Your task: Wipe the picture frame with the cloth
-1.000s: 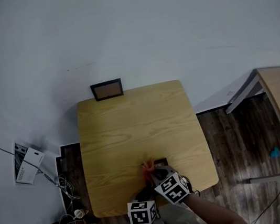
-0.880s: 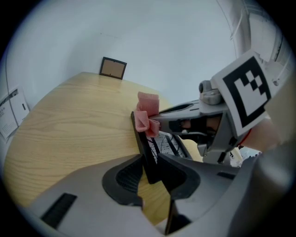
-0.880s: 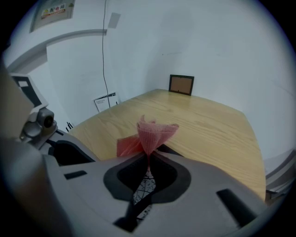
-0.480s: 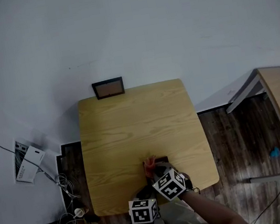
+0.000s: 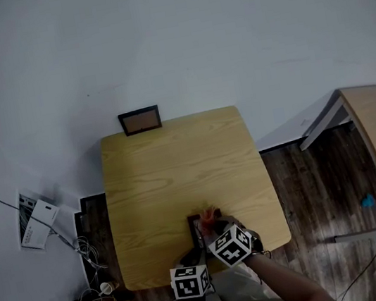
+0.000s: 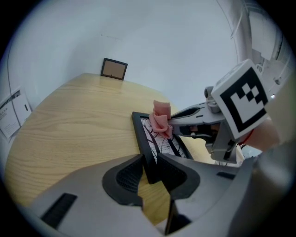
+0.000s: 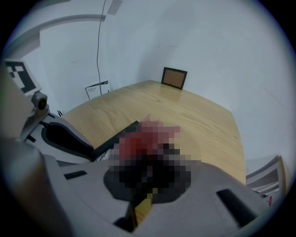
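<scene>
Obscured and unreadable areas
Right gripper view: the right gripper (image 7: 149, 156) tips and the cloth (image 7: 146, 136) are blurred beyond reading. Head view: the picture frame (image 5: 193, 230) is largely covered by the right gripper; the side table (image 5: 374, 129) is cut by the right edge, its small items unidentifiable; the far small frame (image 5: 140, 120) is too small to read

No legible text anywhere, print on the floor sheet (image 5: 34, 220) too small (just grey lines)

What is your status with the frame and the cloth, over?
Left tool shut on picture frame edge. Right tool holds pink cloth on its glass. Second frame far back, clear of work.
</scene>
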The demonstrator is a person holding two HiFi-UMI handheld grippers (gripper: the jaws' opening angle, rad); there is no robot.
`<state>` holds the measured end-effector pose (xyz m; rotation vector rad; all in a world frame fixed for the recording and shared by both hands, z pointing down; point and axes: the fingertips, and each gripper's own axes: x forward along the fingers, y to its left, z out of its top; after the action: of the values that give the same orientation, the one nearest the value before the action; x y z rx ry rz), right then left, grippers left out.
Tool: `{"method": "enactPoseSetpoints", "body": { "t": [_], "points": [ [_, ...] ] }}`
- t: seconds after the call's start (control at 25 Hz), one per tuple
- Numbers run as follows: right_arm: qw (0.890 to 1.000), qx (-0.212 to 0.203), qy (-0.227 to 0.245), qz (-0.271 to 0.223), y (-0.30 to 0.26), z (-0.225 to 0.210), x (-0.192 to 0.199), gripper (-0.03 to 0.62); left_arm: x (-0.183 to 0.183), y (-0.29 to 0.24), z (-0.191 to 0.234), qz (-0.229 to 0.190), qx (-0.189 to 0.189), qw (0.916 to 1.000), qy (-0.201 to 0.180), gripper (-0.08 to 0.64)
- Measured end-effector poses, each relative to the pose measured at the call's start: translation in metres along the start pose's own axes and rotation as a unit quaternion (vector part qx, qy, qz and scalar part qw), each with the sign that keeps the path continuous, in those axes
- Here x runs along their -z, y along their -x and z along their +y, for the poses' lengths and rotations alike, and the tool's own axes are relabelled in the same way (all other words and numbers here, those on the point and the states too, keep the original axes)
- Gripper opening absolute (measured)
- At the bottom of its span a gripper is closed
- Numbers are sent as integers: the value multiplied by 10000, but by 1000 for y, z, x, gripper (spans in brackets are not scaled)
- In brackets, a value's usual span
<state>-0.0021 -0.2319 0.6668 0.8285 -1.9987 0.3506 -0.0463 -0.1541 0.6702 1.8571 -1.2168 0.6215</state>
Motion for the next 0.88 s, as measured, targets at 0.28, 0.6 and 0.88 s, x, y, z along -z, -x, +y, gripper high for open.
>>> {"method": "enactPoseSetpoints", "body": {
  "t": [0.28, 0.6, 0.88],
  "points": [
    [9998, 216, 5, 54, 6, -11, 8, 14, 1, 0, -1, -17, -29, 10000, 29, 91],
    [9994, 254, -208, -72, 12, -13, 7, 14, 1, 0, -1, -31, -48, 10000, 29, 91],
    [9951, 204, -736, -635, 40, -12, -6, 14, 0, 1, -1, -37, -45, 10000, 25, 91]
  ]
}}
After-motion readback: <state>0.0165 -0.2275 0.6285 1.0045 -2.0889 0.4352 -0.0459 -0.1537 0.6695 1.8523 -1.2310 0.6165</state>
